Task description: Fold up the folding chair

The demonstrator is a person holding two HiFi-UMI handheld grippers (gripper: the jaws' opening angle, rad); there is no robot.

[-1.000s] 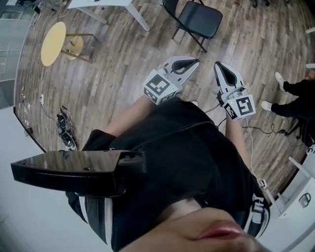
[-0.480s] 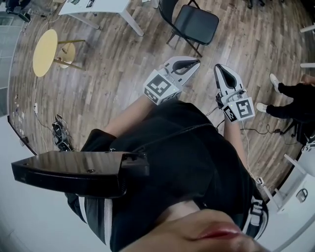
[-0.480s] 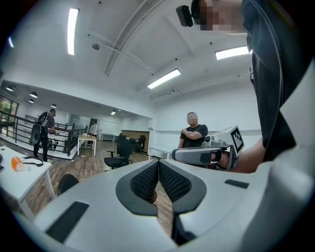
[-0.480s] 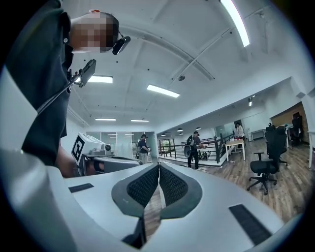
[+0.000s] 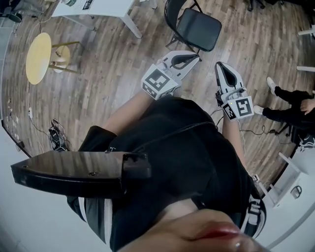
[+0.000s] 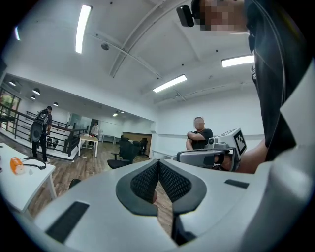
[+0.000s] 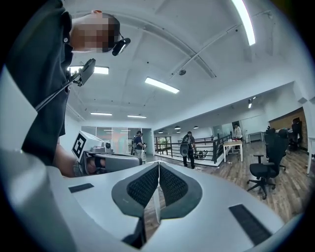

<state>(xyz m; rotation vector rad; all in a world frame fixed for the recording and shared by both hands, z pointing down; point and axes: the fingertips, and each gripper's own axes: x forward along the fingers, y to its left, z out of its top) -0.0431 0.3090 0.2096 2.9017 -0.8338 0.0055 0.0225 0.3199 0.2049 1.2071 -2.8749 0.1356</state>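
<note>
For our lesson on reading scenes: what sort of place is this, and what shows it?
Likely an open-plan office: a white desk, a black swivel chair and long ceiling strip lights over a wood-plank floor.

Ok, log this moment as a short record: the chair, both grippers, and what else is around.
folding chair: black, unfolded, standing on the wood floor
left gripper: jaws shut, empty, short of the chair
right gripper: jaws shut, empty, short of the chair
contact: neither gripper touches the chair
nearby: yellow round table at left; white table at the top edge; a seated person's legs at right
task state: folding not yet begun
</note>
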